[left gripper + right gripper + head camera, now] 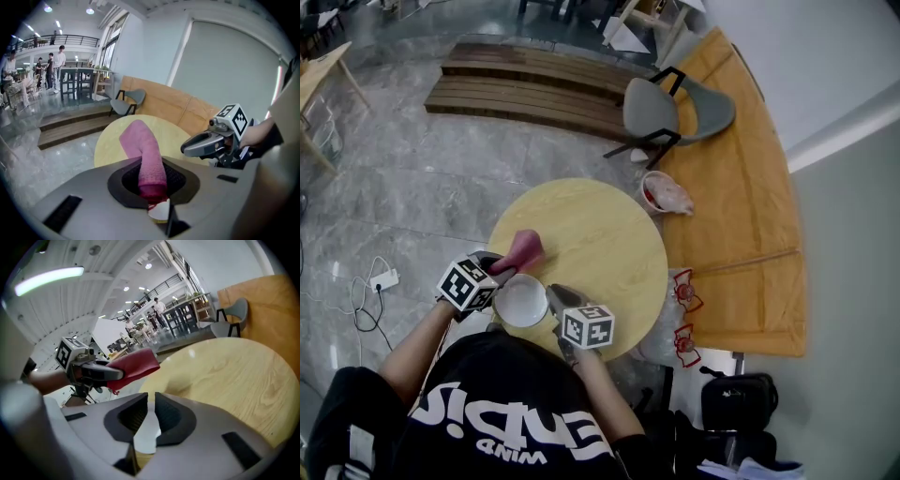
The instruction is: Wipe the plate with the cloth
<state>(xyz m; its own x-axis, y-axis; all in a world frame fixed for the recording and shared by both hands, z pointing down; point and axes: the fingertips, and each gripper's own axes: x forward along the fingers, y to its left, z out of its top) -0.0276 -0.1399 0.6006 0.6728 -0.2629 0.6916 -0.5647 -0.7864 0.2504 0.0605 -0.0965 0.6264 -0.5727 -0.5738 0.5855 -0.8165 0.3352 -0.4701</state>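
The left gripper (495, 270) has its jaws clamped on the pink cloth (525, 249), which sticks out ahead of them. The right gripper (554, 296) has its jaws pinched nearly together on the rim of the white plate (521, 300), which lies between the two grippers.

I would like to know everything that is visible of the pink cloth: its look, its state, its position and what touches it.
The cloth is pink, of soft, finely woven fabric, and it is folded into a thick strip. The left gripper has its jaws shut on one end. The rest sticks out forward and bends over limply above the edge of the round wooden table, apparently without resting on it. The white plate is close beside it; whether they touch cannot be told.
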